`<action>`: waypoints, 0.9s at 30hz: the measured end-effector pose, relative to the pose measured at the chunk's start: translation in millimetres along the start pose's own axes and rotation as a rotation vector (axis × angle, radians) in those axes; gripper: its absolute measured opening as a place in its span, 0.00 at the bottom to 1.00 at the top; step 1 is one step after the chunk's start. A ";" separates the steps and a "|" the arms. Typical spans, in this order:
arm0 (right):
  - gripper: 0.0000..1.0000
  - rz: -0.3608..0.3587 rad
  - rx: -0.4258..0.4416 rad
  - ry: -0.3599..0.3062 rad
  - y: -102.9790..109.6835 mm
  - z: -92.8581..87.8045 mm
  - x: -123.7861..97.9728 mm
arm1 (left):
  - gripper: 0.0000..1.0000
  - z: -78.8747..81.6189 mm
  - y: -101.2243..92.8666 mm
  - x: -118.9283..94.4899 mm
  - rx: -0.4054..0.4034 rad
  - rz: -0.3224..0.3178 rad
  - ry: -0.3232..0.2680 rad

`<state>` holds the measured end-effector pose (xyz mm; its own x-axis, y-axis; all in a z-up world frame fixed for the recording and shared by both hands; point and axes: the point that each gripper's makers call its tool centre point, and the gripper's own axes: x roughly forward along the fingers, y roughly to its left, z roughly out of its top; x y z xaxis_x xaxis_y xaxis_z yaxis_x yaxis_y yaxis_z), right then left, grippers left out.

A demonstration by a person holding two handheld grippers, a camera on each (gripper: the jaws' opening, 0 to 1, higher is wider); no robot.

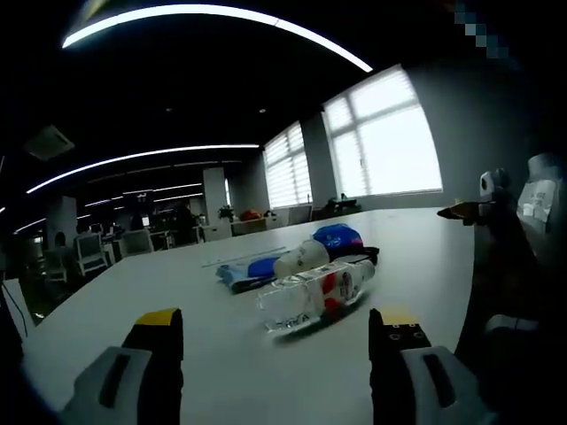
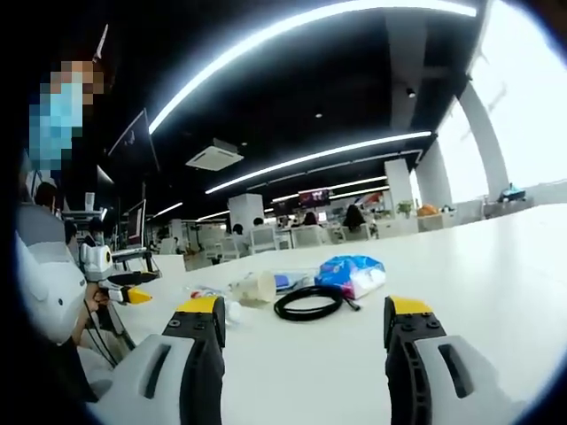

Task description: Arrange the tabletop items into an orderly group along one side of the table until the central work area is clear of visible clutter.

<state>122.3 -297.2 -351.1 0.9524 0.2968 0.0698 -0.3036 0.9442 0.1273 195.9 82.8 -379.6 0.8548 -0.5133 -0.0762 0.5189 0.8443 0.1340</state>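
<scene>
A small cluster lies on the white table (image 1: 221,354). In the left gripper view a clear plastic bottle (image 1: 314,297) with a red label lies on its side closest to me. Behind it are a tipped white cup (image 1: 301,258), a blue packet (image 1: 338,237) and a flat blue item (image 1: 241,271). My left gripper (image 1: 276,329) is open, short of the bottle, holding nothing. In the right gripper view a black cable coil (image 2: 308,303) lies ahead, with the blue packet (image 2: 352,273) and the cup (image 2: 254,286) beyond it. My right gripper (image 2: 304,320) is open and empty.
The right gripper (image 1: 483,205) pokes in at the right of the left gripper view, beside a person's dark clothing (image 1: 514,292). The left gripper (image 2: 120,290) appears at the left of the right gripper view. Office desks and chairs (image 1: 97,248) stand beyond the table.
</scene>
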 end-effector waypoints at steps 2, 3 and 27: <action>0.70 0.000 -0.002 0.004 -0.1 -1.0 1.1 | 0.85 -0.5 0.3 0.2 0.003 0.001 0.003; 0.70 0.000 -0.001 0.006 0.1 -1.5 1.7 | 0.85 -0.5 0.5 0.2 0.002 0.001 0.004; 0.67 -0.003 -0.001 -0.006 -0.2 2.9 6.9 | 0.82 4.3 5.8 2.1 -0.017 0.020 -0.014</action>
<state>128.9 -295.8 -347.8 0.9531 0.2931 0.0757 -0.3007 0.9453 0.1265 200.7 85.9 -374.8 0.8650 -0.4982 -0.0599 0.5017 0.8568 0.1189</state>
